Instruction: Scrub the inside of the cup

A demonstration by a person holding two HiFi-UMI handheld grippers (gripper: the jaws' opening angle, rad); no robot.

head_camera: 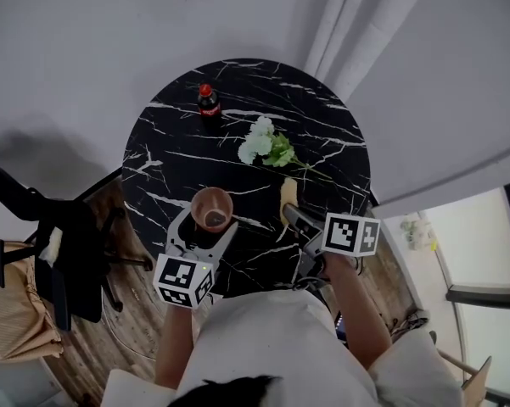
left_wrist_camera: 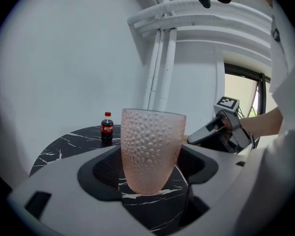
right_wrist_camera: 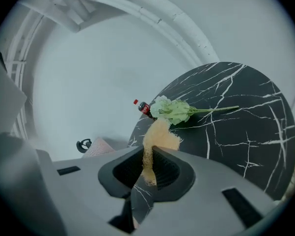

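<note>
Reaches both forearms forward from the body over the near edge of the round black white-veined marble table [head_camera: 322, 125]. Clamps the left gripper [head_camera: 209, 227] on the pink dimpled translucent cup [left_wrist_camera: 151, 149], one jaw against each side of its wall, mouth up, at the table's near left part. Pinches a tan fibrous scrub pad [right_wrist_camera: 159, 137] in the right gripper [head_camera: 290, 214], jaws almost together on its lower end, pad tip sticking out ahead, right of the cup and apart from it. Leaves the red-capped cola bottle [head_camera: 208, 103] and the green-and-white flower stem [head_camera: 263, 142] farther back, untouched.
</note>
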